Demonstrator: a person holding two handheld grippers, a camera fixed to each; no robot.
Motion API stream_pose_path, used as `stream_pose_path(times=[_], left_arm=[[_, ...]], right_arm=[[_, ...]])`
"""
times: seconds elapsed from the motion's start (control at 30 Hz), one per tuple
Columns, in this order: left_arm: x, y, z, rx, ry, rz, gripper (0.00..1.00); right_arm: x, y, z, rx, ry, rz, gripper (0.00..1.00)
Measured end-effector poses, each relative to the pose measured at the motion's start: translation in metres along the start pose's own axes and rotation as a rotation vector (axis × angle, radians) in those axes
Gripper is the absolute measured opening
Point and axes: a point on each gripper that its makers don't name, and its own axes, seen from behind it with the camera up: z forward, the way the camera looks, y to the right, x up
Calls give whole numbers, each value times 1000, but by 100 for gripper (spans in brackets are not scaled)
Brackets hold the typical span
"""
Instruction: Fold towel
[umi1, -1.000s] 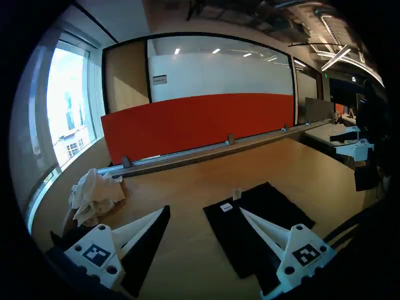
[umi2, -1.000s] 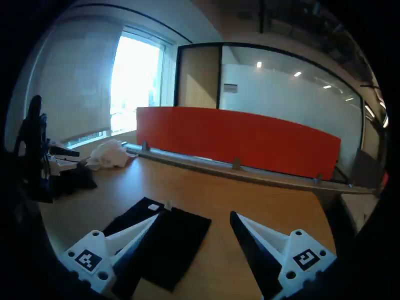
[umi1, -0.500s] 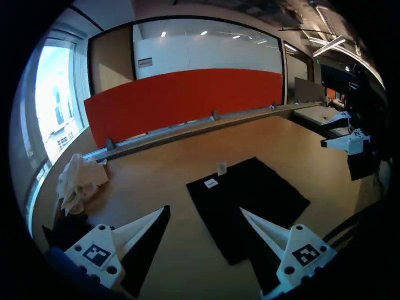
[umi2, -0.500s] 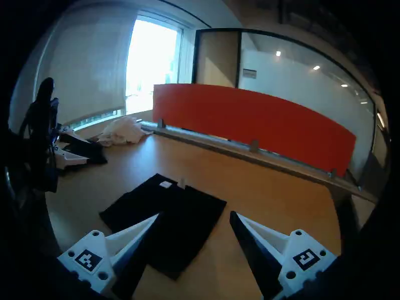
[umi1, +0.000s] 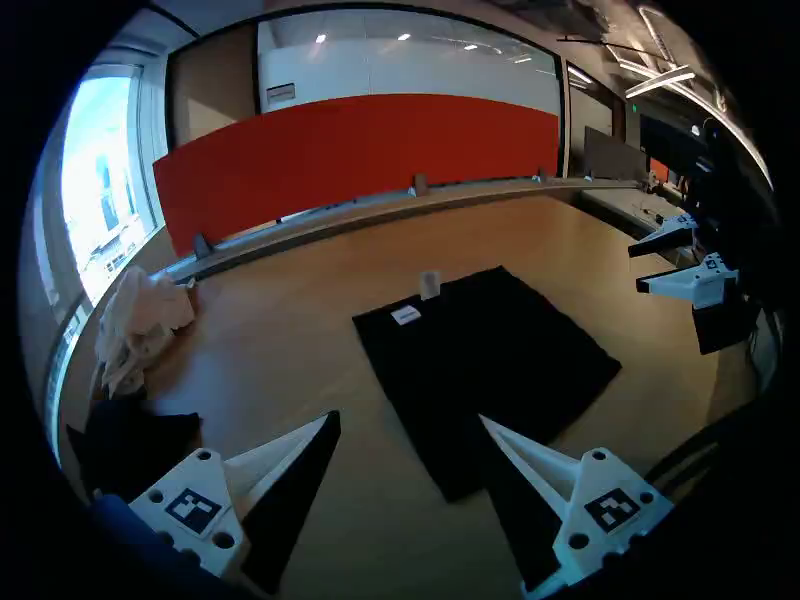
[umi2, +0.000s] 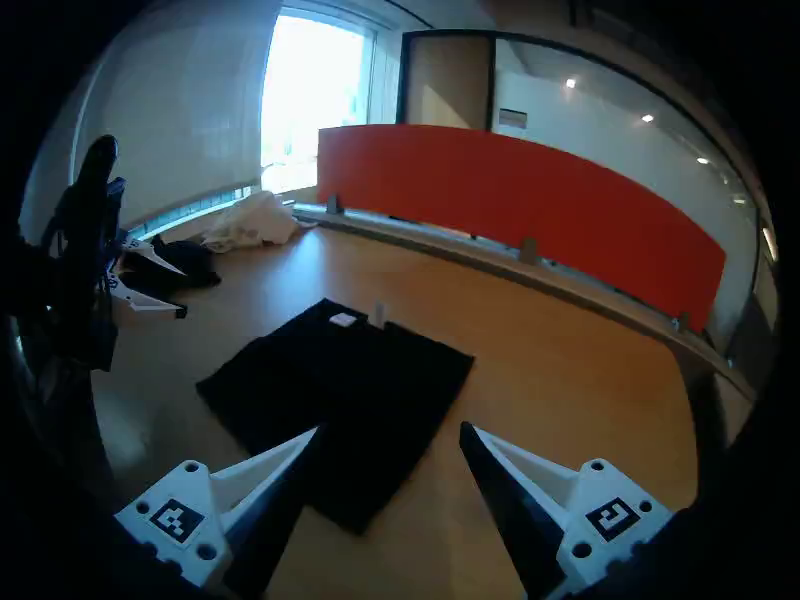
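Observation:
A black towel (umi1: 485, 360) lies flat on the wooden table (umi1: 300, 340), with a small white label (umi1: 405, 315) near its far edge. My left gripper (umi1: 405, 435) hangs open above the table at the towel's near left corner, nothing between its fingers. In the right gripper view the same towel (umi2: 340, 385) spreads out ahead, and my right gripper (umi2: 390, 445) is open over its near edge. The right gripper (umi1: 680, 265) also appears at the far right of the left gripper view, and the left gripper (umi2: 145, 280) at the left of the right gripper view.
A crumpled white cloth (umi1: 135, 320) lies at the table's left end by the window, with a dark cloth (umi1: 125, 445) nearer. An orange divider panel (umi1: 350, 150) on a rail runs along the table's far edge. A small white object (umi1: 430, 283) stands by the towel's far edge.
Both grippers have tilted down and moved closer over the table, so the towel now shows more fully ahead of each. Both stay open.

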Motion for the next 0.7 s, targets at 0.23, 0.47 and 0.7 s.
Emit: stream_pose_path(times=[0.23, 0.47, 0.7], left_arm=[[-32, 12, 16, -33, -77, 10, 91], [-58, 21, 30, -55, -139, 10, 91], [-80, 32, 41, -91, -197, 19, 92]], right_arm=[[-32, -4, 13, 12, -51, -2, 100], [-62, -9, 24, 29, -101, 14, 100], [-88, -16, 34, 40, -152, 14, 100]])
